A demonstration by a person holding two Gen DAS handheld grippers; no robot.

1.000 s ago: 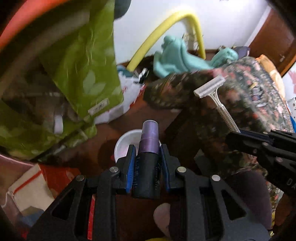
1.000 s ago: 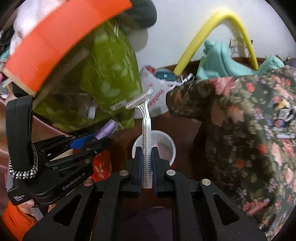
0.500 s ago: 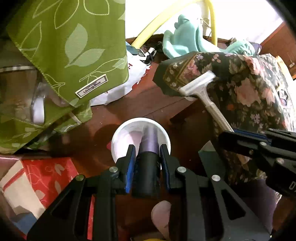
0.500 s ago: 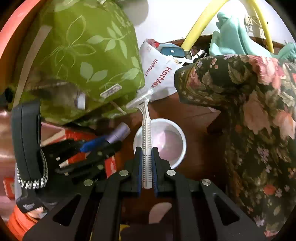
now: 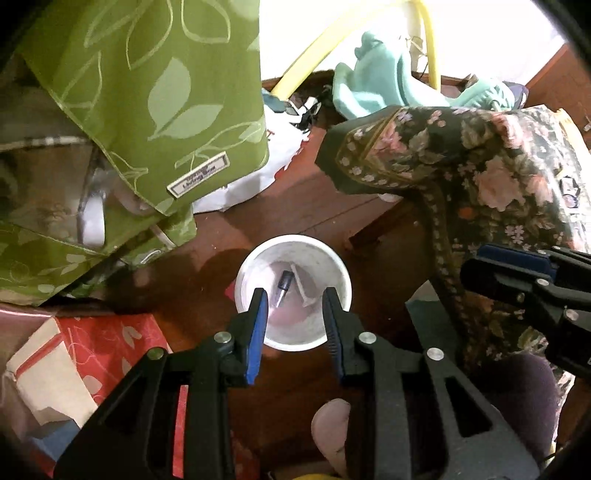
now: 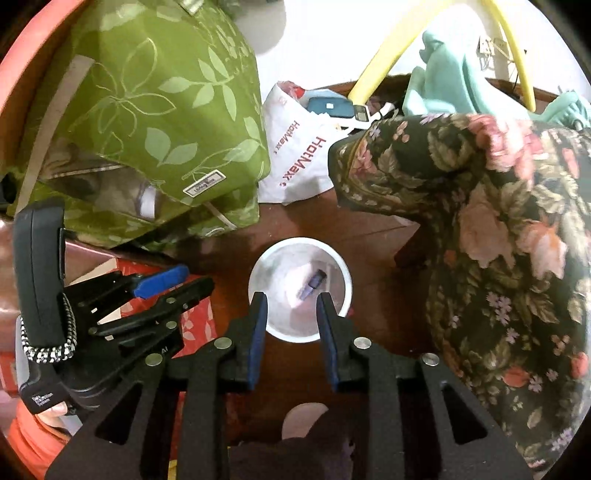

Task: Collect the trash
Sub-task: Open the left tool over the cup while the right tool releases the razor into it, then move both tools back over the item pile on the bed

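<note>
The white cup (image 5: 293, 291) serving as the trash bin stands on a dark reddish-brown wooden floor (image 5: 280, 218), directly below both grippers. Inside it lie a small dark bottle (image 5: 283, 287) and a pale razor (image 5: 301, 288); in the right wrist view only the bottle (image 6: 313, 283) is clear, and the razor there is too blurred to pick out.

The left gripper (image 5: 293, 314) hangs over the cup with its jaws opening and nothing between them. The right gripper (image 6: 290, 314) hangs over the same cup (image 6: 299, 288), its jaws also opening and empty.

The room is crowded. To the far left a green leaf-patterned cloth (image 5: 155, 99) drapes over something that is mostly hidden beneath it. A white plastic bag (image 6: 299, 155) with red lettering lies beyond the cup. To the right a dark floral fabric (image 5: 491, 177) covers a bulky shape, and its edge overhangs the floor. A yellow hose (image 6: 373, 77) arches against the white wall (image 5: 314, 33), beside a teal garment (image 5: 380, 92). Near left sits a red patterned box (image 5: 99, 347), cut off by the frame. A pale rounded shape at the near edge cannot be made out.
</note>
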